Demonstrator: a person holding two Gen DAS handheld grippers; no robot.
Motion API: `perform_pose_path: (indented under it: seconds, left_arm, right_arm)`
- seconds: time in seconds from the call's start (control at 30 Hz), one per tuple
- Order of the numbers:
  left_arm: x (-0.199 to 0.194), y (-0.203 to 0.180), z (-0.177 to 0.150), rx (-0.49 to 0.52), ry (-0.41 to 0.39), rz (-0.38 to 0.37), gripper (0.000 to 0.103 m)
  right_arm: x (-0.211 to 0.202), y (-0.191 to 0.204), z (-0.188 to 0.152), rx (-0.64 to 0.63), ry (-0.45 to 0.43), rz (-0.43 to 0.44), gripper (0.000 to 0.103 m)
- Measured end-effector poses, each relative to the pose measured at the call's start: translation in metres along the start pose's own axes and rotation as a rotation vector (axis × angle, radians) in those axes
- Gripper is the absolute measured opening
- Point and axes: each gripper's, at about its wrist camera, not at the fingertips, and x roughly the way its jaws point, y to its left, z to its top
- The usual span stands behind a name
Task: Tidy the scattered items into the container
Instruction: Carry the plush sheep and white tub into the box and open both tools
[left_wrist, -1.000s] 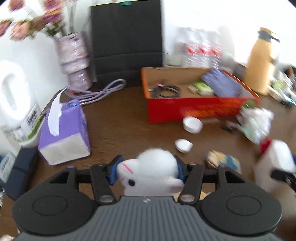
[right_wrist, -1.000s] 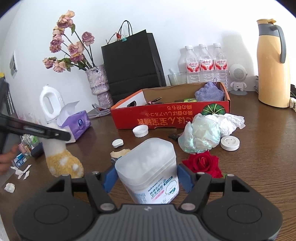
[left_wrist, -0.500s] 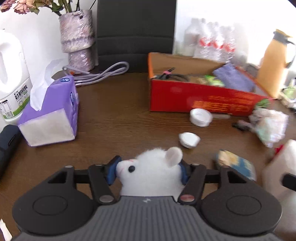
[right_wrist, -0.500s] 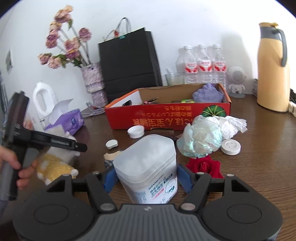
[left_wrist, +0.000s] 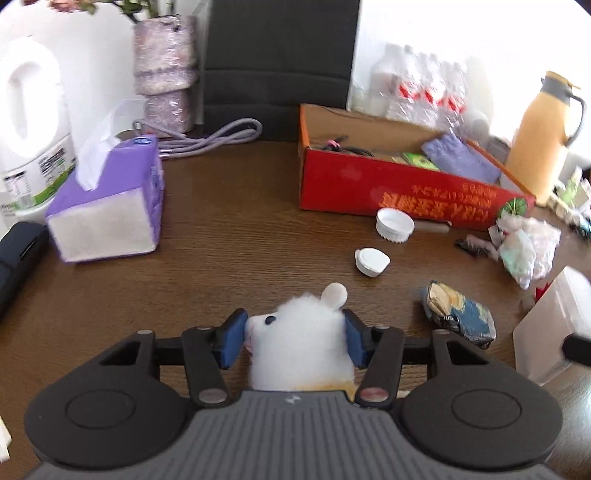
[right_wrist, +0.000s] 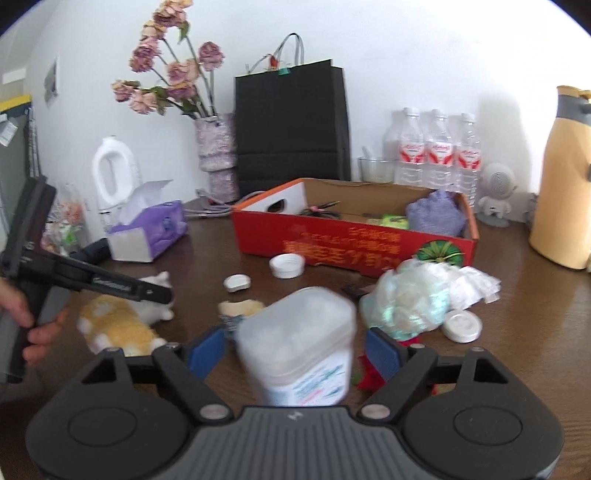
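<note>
My left gripper (left_wrist: 295, 332) is closing, and its blue pads touch both sides of the head of a white and yellow plush toy (left_wrist: 299, 354). In the right wrist view the plush toy (right_wrist: 118, 325) lies on the table with the left gripper (right_wrist: 162, 291) over its head. My right gripper (right_wrist: 295, 347) is opening; a translucent white tub (right_wrist: 299, 350) stands tilted between the pads with a gap on each side. The red cardboard box (left_wrist: 369, 192) sits farther back with a purple cloth and small items inside.
Two white caps (left_wrist: 394, 224) (left_wrist: 371, 261), a crumpled packet (left_wrist: 458, 314), a plastic bag (right_wrist: 406, 299), a red rose (right_wrist: 373, 373) and a round lid (right_wrist: 461, 325) lie loose. A tissue box (left_wrist: 107, 206), white jug (left_wrist: 29, 122), black bag (right_wrist: 291, 125), bottles (right_wrist: 436, 147) and thermos (left_wrist: 543, 136) line the edges.
The left gripper came down with the plush, which went from hanging upright to lying on the table. The right pads drew away from the tub, and the tub tipped.
</note>
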Motion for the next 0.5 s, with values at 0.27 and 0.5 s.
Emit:
perform_pose_path:
  seconds: [0.27,0.5]
  left_arm:
    - [-0.051,-0.005,-0.013,-0.054,-0.18,0.029,0.052]
    - [-0.077,-0.011,0.008,-0.063,-0.278,0.002,0.052]
  right_arm:
    - [0.009,0.012,0.005,0.011,-0.008,-0.043,0.047]
    - [-0.016,-0.004,0.026,0.054,-0.079,-0.03,0.046]
